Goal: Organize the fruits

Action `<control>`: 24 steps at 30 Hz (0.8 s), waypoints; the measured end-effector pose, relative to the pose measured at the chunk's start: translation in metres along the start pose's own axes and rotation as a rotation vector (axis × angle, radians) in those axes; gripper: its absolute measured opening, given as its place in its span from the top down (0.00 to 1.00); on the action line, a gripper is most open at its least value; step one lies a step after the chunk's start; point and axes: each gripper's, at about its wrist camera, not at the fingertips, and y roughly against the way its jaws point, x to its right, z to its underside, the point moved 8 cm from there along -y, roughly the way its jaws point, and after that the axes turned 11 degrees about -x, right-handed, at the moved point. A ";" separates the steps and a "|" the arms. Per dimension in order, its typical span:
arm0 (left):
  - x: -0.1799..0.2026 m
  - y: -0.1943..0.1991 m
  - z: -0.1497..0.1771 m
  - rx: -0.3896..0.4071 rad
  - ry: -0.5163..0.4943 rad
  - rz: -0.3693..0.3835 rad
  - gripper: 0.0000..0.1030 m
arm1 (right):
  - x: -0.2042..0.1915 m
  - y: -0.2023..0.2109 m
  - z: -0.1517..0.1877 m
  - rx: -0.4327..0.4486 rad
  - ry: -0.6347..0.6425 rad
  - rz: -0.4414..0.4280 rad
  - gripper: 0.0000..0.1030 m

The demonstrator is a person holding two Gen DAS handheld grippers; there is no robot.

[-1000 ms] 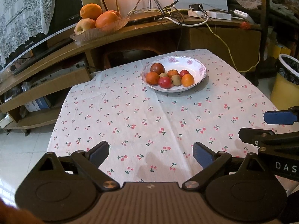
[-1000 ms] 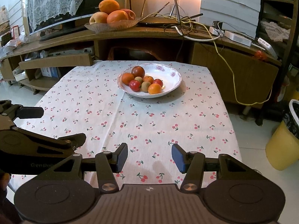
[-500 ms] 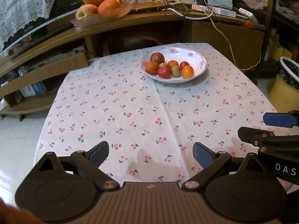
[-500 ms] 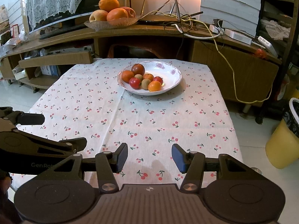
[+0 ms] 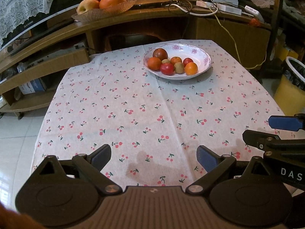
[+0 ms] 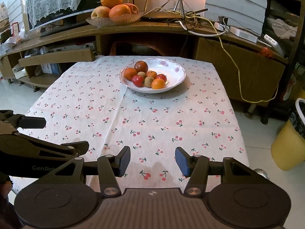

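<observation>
Wrist views: both tongs (image 5: 154, 157) (image 6: 152, 160) agape, empty.

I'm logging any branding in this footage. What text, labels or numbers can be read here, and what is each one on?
"DAS": white letters on the right gripper body, cut off by the left wrist view's edge.
"GenRo": grey letters on the left gripper body, partly hidden in the right wrist view.
Small white print on the TV bezel: too blurred to read.
Blue box on the low shelf: unreadable.
</observation>
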 end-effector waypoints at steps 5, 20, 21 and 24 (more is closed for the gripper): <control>-0.001 0.000 0.000 -0.001 0.004 0.000 0.01 | -0.001 -0.001 0.000 -0.003 0.004 -0.003 0.48; -0.002 0.000 0.000 0.001 0.009 0.011 0.01 | 0.000 -0.001 0.002 -0.003 -0.001 -0.004 0.48; -0.003 0.000 0.000 0.000 0.011 0.016 0.01 | 0.000 -0.002 0.002 -0.006 -0.005 -0.004 0.49; -0.004 -0.001 -0.001 -0.005 0.017 0.023 0.01 | -0.002 -0.003 0.004 -0.019 -0.010 -0.011 0.48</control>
